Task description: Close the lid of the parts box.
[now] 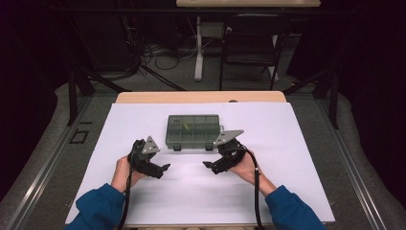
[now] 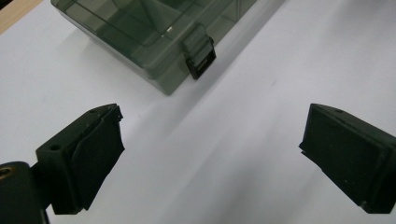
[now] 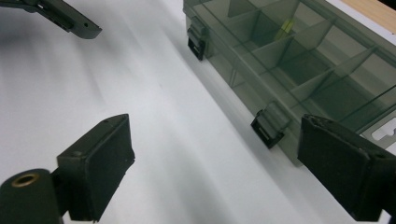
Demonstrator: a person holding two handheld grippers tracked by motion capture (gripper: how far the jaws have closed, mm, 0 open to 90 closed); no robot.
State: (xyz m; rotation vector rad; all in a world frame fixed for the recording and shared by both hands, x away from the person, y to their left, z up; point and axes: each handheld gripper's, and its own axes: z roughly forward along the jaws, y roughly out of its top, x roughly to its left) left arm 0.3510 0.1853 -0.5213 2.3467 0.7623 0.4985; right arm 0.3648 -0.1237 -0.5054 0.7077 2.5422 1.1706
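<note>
On the white table (image 1: 143, 120): one compartment box (image 1: 193, 130), two latches, both grippers (image 1: 165, 167) (image 1: 207, 164) wide, empty.

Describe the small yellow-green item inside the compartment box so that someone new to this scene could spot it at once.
On the white sheet covering the table sits a smoky translucent compartment box, lid shut, with two black latches on its near side. Look in the far row of compartments, left of centre in the high view: the small yellow-green piece lies there. It is the one bright spot of colour in the box.
</note>
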